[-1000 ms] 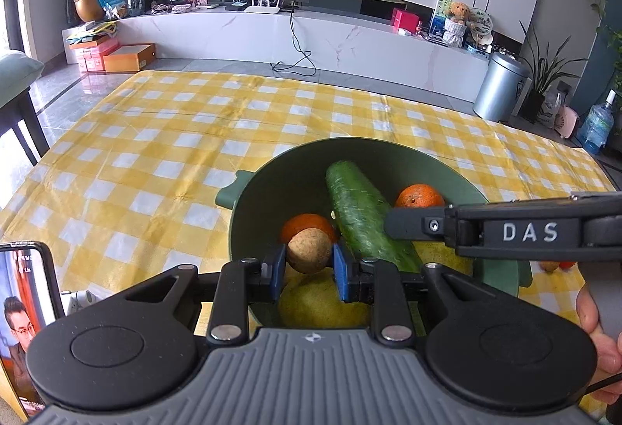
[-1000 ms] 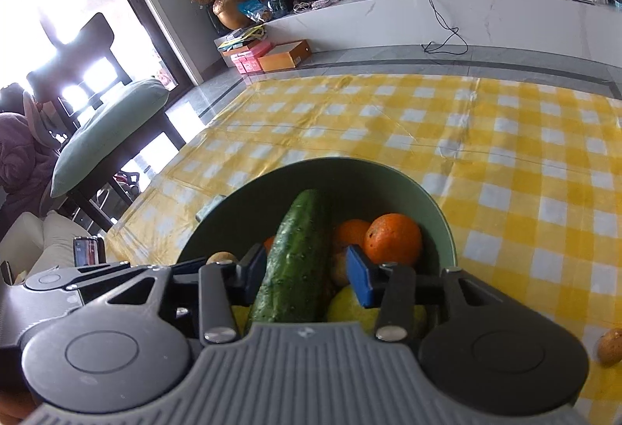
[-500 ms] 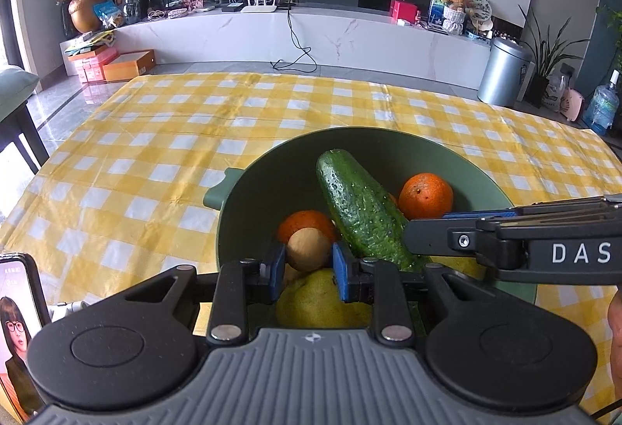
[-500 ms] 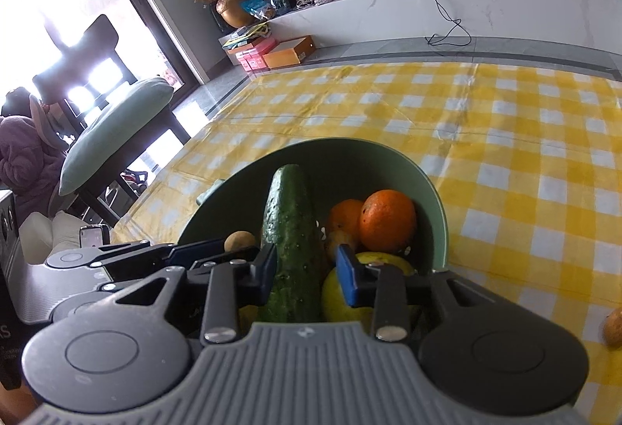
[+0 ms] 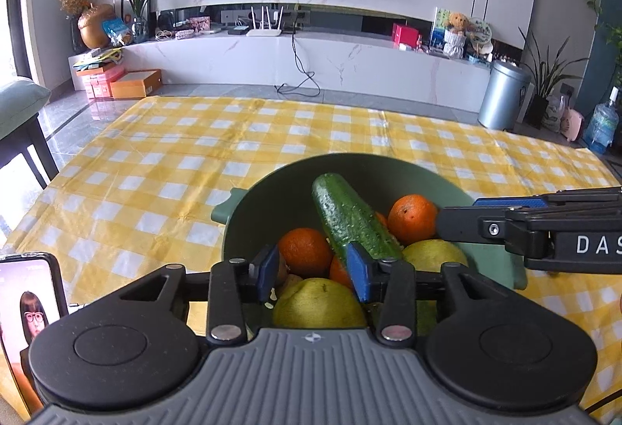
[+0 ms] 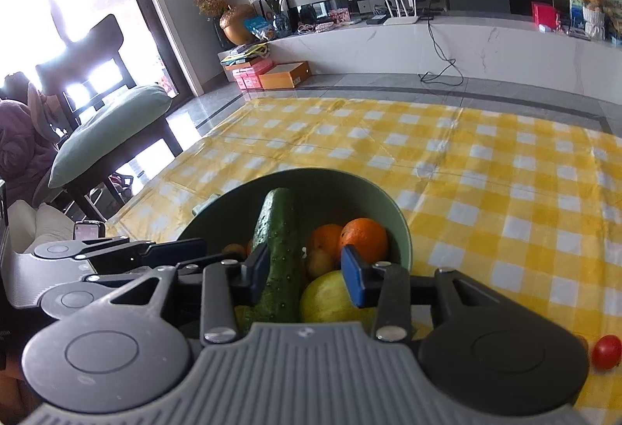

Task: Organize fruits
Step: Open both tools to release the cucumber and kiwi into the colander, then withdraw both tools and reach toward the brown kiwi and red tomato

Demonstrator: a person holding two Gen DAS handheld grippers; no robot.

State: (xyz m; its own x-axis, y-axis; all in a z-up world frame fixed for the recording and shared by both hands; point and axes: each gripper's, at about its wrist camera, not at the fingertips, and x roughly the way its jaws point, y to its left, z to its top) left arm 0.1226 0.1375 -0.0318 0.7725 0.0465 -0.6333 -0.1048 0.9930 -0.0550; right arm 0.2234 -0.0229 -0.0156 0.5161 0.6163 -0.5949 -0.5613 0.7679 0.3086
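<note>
A green bowl [image 5: 272,199] on the yellow checked cloth holds a cucumber [image 5: 352,217], oranges [image 5: 413,218], yellow-green pears [image 5: 318,302] and a small brown fruit [image 5: 282,271] by the left pad. My left gripper [image 5: 313,269] is open and empty over the bowl's near side. My right gripper [image 6: 305,271] is open over the same bowl [image 6: 392,209], its jaws on either side of the cucumber [image 6: 278,254] and a pear [image 6: 334,296] without gripping. The right gripper's fingers [image 5: 505,226] reach in from the right in the left wrist view.
A cherry tomato [image 6: 605,351] lies on the cloth right of the bowl. A phone [image 5: 29,312] stands at the near left. A chair with a cushion [image 6: 112,125] is beside the table's left edge. A TV bench [image 5: 311,63] lies beyond the far edge.
The left gripper opened and let the small brown fruit drop into the bowl. The right gripper's jaws narrowed on the cucumber, then widened again. Both grippers drew back and up slightly.
</note>
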